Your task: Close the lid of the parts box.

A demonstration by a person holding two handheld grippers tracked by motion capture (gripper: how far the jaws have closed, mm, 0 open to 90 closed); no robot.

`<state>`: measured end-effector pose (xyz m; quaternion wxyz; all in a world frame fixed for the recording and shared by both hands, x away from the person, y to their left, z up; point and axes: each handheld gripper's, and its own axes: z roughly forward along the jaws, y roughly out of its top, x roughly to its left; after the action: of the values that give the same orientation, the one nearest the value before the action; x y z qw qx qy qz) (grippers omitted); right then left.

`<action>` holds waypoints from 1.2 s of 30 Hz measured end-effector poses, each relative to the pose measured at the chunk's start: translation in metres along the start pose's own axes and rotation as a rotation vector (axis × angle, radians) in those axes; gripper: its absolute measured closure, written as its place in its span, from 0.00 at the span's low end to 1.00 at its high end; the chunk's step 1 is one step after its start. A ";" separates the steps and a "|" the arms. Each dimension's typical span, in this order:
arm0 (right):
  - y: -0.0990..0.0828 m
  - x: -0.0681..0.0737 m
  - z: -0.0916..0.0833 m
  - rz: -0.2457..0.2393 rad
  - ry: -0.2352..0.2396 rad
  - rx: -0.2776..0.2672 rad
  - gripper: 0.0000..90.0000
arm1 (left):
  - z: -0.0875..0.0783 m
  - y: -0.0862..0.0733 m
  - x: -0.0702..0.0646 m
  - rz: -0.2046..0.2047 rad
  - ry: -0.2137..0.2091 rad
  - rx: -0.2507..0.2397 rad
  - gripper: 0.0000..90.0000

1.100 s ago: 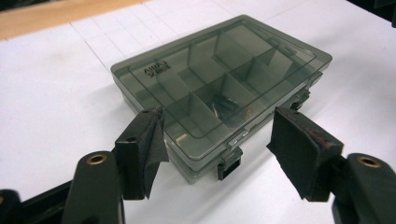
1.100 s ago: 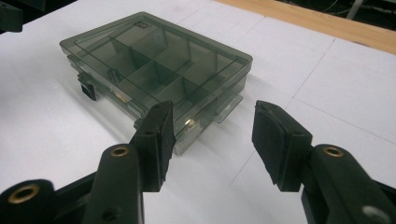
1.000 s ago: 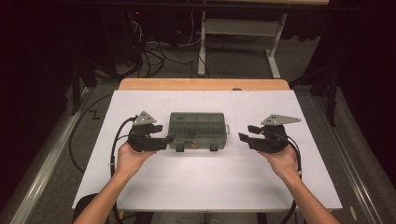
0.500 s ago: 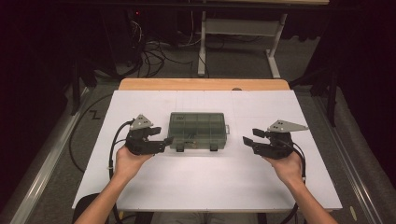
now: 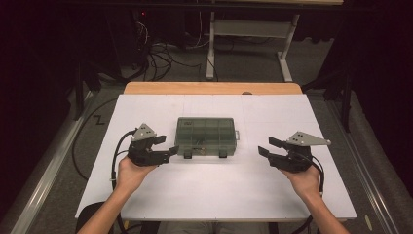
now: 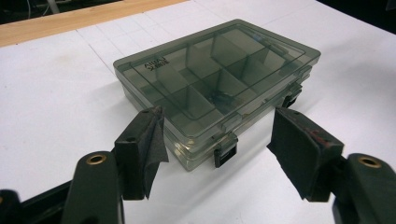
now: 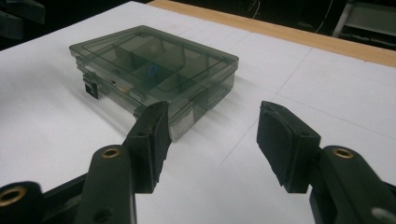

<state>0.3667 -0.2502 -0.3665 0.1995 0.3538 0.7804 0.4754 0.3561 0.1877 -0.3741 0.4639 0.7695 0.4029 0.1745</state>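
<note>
Jaws, left gripper (image 5: 170,148): spread wide, holding nothing; its tips sit just beside the near-left corner of the compartment box (image 5: 206,136).
Jaws, right gripper (image 5: 265,147): wide apart, empty, and they have just been opening further; well apart from the box's right end.
Box: smoky translucent plastic organiser, lid down, flat on the white table (image 5: 292,112) near its middle, two black latches (image 6: 224,153) on the side facing you.
Step in hand, by my judgement: your approach to the closed box, before any grip.
Next move: bring your left jaws onto the near latch or corner, and steady the box's far end with your right.
Hard to make out: small items inside the compartments, one bluish (image 7: 152,71); embossed lid lettering unreadable.
</note>
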 end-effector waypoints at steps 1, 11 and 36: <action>-0.001 0.000 -0.001 0.000 -0.003 -0.008 0.50 | -0.001 -0.001 0.000 0.001 0.001 -0.004 0.39; -0.013 0.001 -0.010 0.001 -0.023 -0.057 0.50 | -0.003 -0.007 -0.002 -0.004 -0.014 -0.037 0.39; -0.045 -0.006 -0.030 0.024 -0.064 -0.149 0.45 | -0.006 -0.019 -0.005 0.014 -0.011 -0.084 0.40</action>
<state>0.3350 -0.2857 -0.3920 0.2443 0.3621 0.7319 0.5230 0.3403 0.1923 -0.3864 0.4968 0.7529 0.3875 0.1904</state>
